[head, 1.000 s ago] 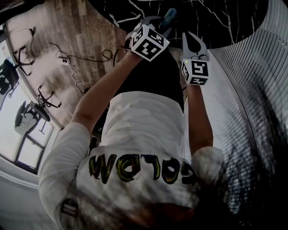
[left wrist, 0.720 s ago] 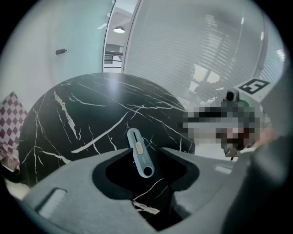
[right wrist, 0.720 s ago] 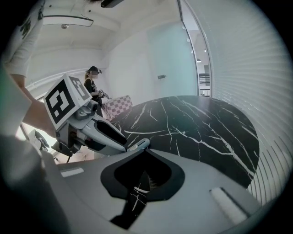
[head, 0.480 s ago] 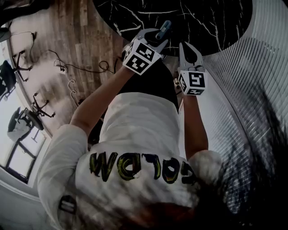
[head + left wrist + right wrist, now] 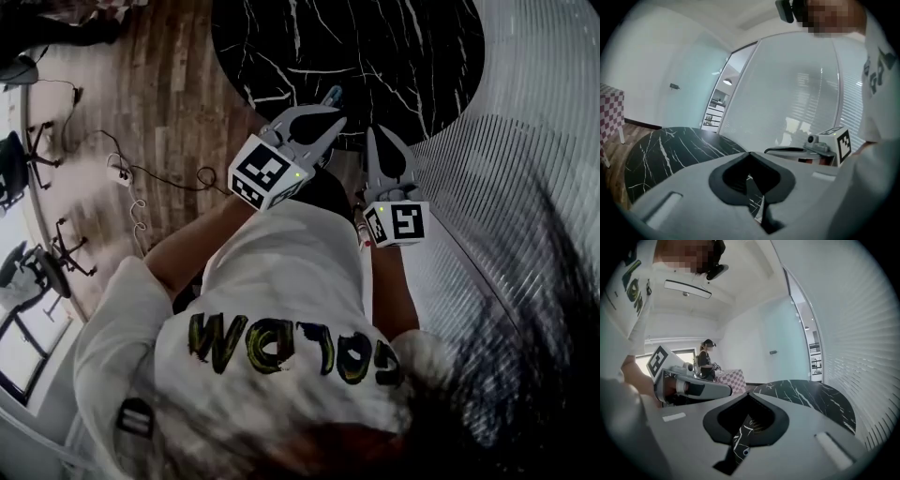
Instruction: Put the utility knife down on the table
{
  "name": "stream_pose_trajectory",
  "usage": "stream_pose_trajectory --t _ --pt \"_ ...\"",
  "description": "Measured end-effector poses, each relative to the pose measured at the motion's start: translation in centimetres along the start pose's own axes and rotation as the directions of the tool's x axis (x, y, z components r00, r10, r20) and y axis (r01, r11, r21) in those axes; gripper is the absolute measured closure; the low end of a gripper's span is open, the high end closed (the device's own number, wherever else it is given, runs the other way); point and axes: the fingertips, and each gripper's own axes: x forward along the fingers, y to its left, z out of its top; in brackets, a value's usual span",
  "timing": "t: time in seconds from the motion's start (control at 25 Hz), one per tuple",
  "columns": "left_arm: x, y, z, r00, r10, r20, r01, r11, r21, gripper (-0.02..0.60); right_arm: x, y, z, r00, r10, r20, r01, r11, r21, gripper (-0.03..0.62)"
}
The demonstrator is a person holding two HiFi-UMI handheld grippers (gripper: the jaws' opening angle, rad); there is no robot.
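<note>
Black marble table [image 5: 403, 56] fills the background. Left gripper [image 5: 334, 120] and right gripper [image 5: 373, 137] both have jaws pressed together, empty. Beyond them, the utility knife [image 5: 333, 95] seems to lie by the tabletop's near edge, so the task looks done.

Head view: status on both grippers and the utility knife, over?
Left gripper shut, empty. Right gripper shut, empty. Utility knife appears down on the black table, just past the left tips. No obstruction seen.
</note>
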Motion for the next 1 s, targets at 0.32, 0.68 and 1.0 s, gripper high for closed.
stream_pose_trajectory --t 0.32,0.68,1.0 --pt "-4.2 -4.3 4.9 0.991 -0.1 0.088 0.099 0.995 0.013 0.583 -2.6 4.3 6.8 0.995 0.06 0.073 -0.058 0.998 -0.037 0.592" --pt "-7.8 -6.1 10.8 0.972 -0.104 0.211 0.085 0.991 0.101 0.583 -5.2 8.1 13.3 0.979 0.095 0.179 -0.075 0.991 -0.115 0.592" --pt "-9.1 -7.7 12.6 0.96 -0.09 0.265 0.057 0.99 0.131 0.583 -6.3 10.4 15.1 0.964 0.132 0.232 -0.092 0.98 -0.177 0.594"
